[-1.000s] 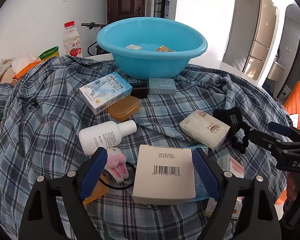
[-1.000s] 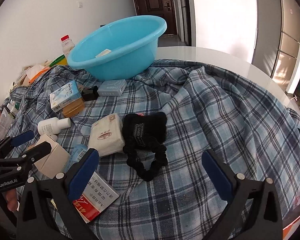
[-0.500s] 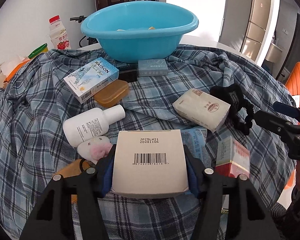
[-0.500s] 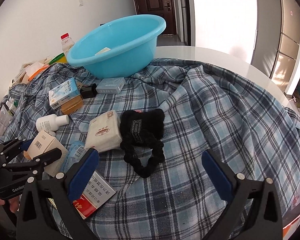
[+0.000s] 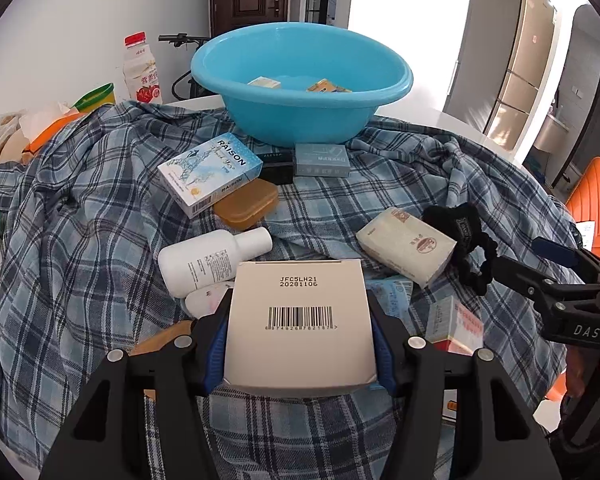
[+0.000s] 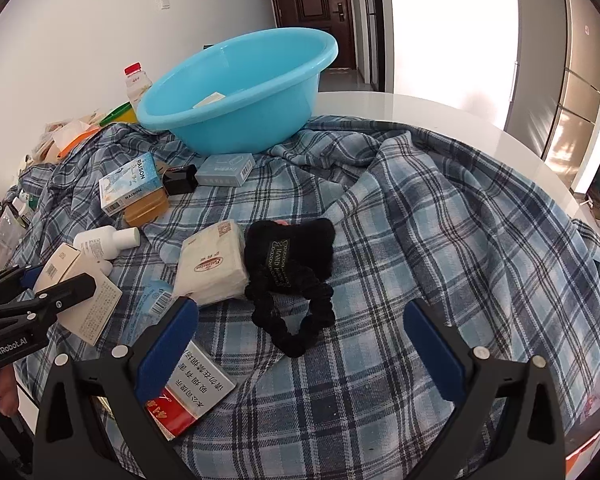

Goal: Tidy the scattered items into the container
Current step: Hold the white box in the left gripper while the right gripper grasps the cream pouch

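Box (image 5: 300,322), white with barcode face up, clamped between left gripper (image 5: 300,344) pads on both sides, sitting low over the plaid cloth (image 5: 80,216) in front of the blue basin (image 5: 300,120). Basin at the far side of the cloth holds two small packs. White bottle (image 5: 208,260) just behind-left of the box, tissue pack (image 5: 406,244) behind-right, touching the black scrunchie (image 6: 292,276). Right gripper (image 6: 300,344) wide open, holding nothing, scrunchie between its fingers' line, red-white carton (image 6: 192,392) under its left pad.
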Demonstrator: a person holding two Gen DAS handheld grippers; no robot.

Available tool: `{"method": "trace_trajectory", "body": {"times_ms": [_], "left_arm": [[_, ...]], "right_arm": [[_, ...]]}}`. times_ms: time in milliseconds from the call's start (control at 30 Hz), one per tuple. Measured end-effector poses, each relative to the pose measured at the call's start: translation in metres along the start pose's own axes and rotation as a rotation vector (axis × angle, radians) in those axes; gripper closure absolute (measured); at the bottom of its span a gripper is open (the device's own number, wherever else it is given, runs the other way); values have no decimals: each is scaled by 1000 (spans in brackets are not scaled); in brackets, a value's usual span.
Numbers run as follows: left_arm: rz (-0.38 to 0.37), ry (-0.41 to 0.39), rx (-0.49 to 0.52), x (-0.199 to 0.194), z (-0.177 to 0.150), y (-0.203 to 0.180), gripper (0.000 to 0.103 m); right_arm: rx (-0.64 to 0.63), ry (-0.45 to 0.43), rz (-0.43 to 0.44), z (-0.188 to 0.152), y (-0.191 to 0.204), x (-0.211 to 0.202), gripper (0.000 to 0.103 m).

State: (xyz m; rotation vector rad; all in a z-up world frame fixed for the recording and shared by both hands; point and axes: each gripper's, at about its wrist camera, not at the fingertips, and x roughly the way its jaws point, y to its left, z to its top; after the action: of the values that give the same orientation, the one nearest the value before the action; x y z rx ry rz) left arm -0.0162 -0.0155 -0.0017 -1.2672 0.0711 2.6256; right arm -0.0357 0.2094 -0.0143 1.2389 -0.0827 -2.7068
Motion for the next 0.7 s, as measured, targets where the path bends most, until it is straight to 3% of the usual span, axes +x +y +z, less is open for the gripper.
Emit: {"method": "trace_trajectory", "body": {"times_ms": [133, 367, 700], "left_arm": [[1, -5, -6, -2, 0, 3, 42], [2, -4, -16, -3, -1, 7, 42], [-1, -34, -43, -12, 2, 11, 42]], "right_arm": [[-12, 20, 22, -2, 6, 0, 1], [-97, 73, 142, -17, 41, 2, 1], [-81, 11, 80, 0, 34, 7, 1]]}}
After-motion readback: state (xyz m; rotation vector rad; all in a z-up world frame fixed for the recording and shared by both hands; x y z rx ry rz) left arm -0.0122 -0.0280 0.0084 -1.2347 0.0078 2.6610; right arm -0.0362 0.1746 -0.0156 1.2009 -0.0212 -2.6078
